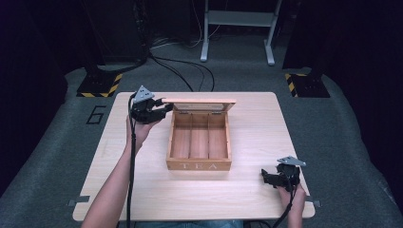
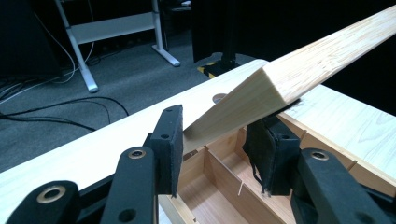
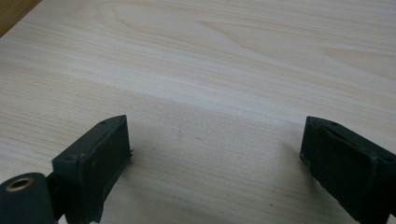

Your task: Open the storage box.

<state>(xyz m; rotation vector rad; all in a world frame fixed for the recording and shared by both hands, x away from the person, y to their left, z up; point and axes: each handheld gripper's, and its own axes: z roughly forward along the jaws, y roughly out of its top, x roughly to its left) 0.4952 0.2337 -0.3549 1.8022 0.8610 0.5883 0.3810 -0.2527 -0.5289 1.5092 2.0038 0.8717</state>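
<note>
A wooden tea box (image 1: 198, 165) marked TEA sits in the middle of the table (image 1: 256, 123), its three compartments bare. Its lid (image 1: 202, 102) stands raised at the far side. My left gripper (image 1: 167, 105) is at the lid's left end, and in the left gripper view the lid's corner (image 2: 261, 93) lies between the pads (image 2: 170, 144), with my left gripper (image 2: 219, 126) shut on it above the box dividers (image 2: 219, 172). At the table's front right my right gripper (image 1: 265, 176) rests low, its jaws wide apart over bare wood, so my right gripper (image 3: 217, 123) is open.
Beyond the table lie black cables (image 1: 185, 71), a white metal stand (image 1: 237, 28) and two bases with yellow-black stripes (image 1: 100, 85). A number 6 (image 1: 96, 114) is marked on the grey carpet at the left. Bare tabletop lies to the box's right and front.
</note>
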